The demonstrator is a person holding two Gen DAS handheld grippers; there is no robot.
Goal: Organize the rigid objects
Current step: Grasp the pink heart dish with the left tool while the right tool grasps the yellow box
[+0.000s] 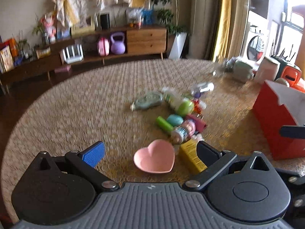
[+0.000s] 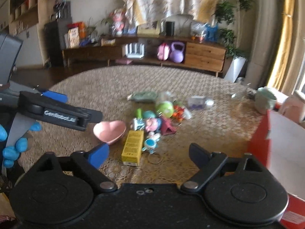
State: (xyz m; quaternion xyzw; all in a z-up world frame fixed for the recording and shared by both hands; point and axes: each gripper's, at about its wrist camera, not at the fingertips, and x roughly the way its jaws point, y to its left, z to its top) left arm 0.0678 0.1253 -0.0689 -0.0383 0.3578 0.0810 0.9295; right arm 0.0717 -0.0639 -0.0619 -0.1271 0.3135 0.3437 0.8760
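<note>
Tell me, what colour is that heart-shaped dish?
Pink; the heart-shaped dish shows best in the left wrist view.

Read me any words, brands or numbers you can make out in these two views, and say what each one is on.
"CenRobot.AI", roughly, the last letters soft: white lettering on the side of the left tongs, seen from the right wrist view.
Yellow box: dark print lines, too blurred to read.
Small logo mark on the grey body of the left tongs: a symbol, no letters.
Snack bags on the sideboard and the small bottles in the pile: too blurred to read.
</note>
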